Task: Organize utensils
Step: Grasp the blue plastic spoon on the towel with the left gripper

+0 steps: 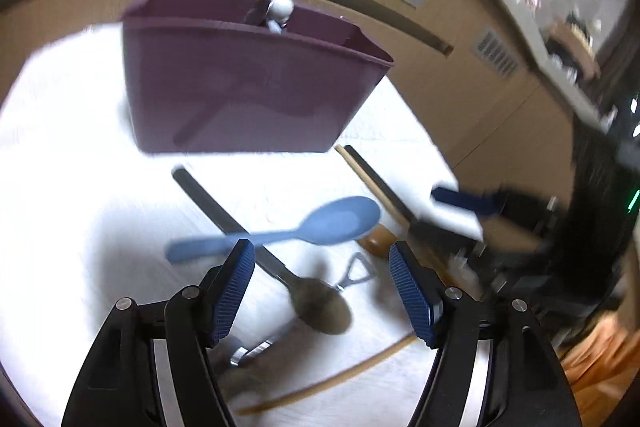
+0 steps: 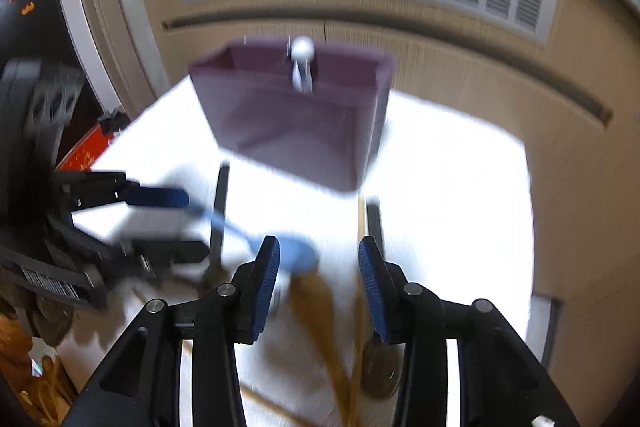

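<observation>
Between the spread pads of the left gripper [image 1: 322, 291]: metal spoon [image 1: 320, 303] under blue spoon [image 1: 312, 225], nothing gripped; purple bin [image 1: 248, 79] beyond. Right wrist view: right gripper [image 2: 318, 279] spread, empty, above blurred wooden utensils [image 2: 320, 311].

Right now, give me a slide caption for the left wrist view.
Open left gripper above blue spoon and dark-handled spoon, purple bin behind.
</observation>
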